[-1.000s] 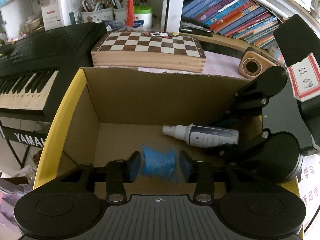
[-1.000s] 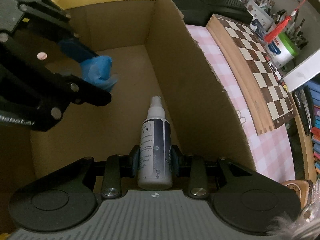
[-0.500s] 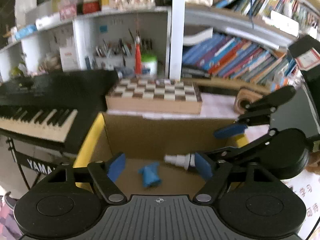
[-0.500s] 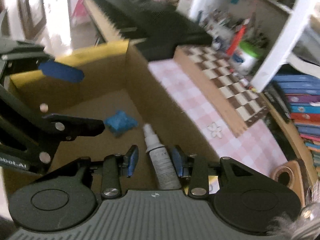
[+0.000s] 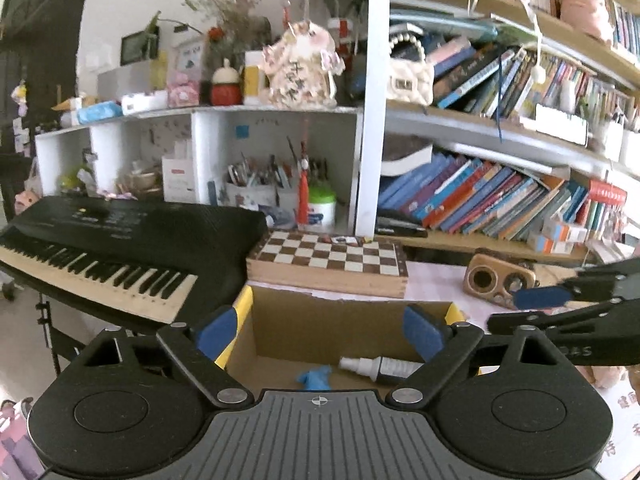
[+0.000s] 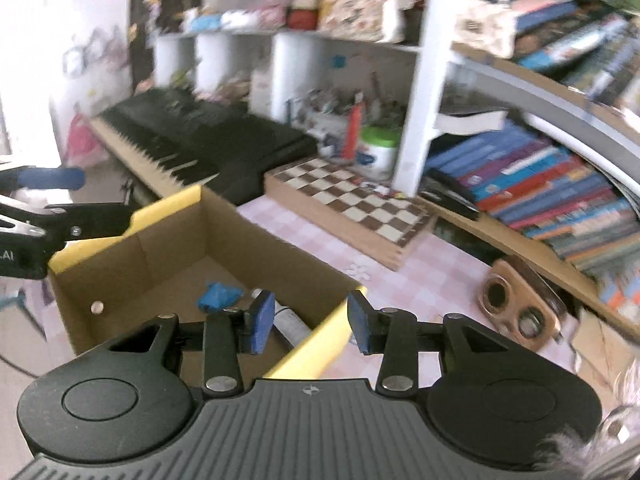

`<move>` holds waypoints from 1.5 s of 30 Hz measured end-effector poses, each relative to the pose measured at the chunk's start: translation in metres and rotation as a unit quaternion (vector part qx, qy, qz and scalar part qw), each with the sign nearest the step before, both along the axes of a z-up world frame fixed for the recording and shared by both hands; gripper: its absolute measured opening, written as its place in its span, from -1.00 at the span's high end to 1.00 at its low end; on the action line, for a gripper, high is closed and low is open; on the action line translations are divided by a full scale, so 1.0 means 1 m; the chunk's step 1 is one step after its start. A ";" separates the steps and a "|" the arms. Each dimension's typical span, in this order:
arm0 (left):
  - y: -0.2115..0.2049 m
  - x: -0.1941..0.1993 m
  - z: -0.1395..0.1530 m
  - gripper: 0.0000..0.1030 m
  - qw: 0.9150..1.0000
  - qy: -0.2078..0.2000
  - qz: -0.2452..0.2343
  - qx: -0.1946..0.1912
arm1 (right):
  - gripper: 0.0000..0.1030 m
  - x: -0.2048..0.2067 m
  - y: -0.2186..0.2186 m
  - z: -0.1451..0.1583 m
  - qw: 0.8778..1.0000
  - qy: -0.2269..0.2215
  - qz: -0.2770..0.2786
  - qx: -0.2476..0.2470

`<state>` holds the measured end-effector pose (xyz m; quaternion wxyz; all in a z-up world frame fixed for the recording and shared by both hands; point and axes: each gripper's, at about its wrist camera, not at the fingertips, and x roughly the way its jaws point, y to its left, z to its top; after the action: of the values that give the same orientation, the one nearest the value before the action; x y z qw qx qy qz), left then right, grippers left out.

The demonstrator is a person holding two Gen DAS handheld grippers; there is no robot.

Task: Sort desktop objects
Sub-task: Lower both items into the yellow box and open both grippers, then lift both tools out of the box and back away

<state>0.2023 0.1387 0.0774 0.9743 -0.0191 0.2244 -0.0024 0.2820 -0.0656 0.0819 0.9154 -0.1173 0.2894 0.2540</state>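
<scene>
Moved: both grippers up and out of the cardboard box [image 5: 352, 320] since a second ago; blue cloth and spray bottle let go, left inside.
Left gripper [image 5: 320, 330]: above box's near edge, jaws opening, wide apart, nothing between the pads.
Right gripper [image 6: 310, 320]: over box's yellow rim, jaws opening, gap modest, nothing held.
Blue cloth [image 6: 218, 295]: crumpled on box floor.
Spray bottle [image 5: 378, 366]: lying on its side just beside the cloth, nozzle toward it.
Box: on pink checked table [image 6: 400, 276], near chessboard [image 5: 328, 256] and keyboard [image 5: 120, 240].
Wooden speaker [image 6: 520, 312]: on table, right of box.
</scene>
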 end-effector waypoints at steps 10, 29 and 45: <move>0.002 -0.052 0.005 -0.82 1.000 -0.010 0.007 -0.026 | 0.24 -0.064 -0.039 0.010 0.994 -0.011 -0.093 0.053; -0.006 -0.139 -0.018 -0.90 0.999 0.014 -0.012 -0.027 | 0.13 -0.187 -0.043 -0.015 0.986 -0.017 -0.157 0.046; -0.014 -0.190 -0.052 -0.90 0.999 0.051 -0.003 -0.020 | 0.14 -0.258 -0.021 -0.057 0.984 0.011 -0.176 0.019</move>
<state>0.0119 0.1243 0.0252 0.9611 -0.0376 0.2735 -0.0088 0.0241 -0.0867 0.0252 0.9448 -0.0440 0.3104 0.0953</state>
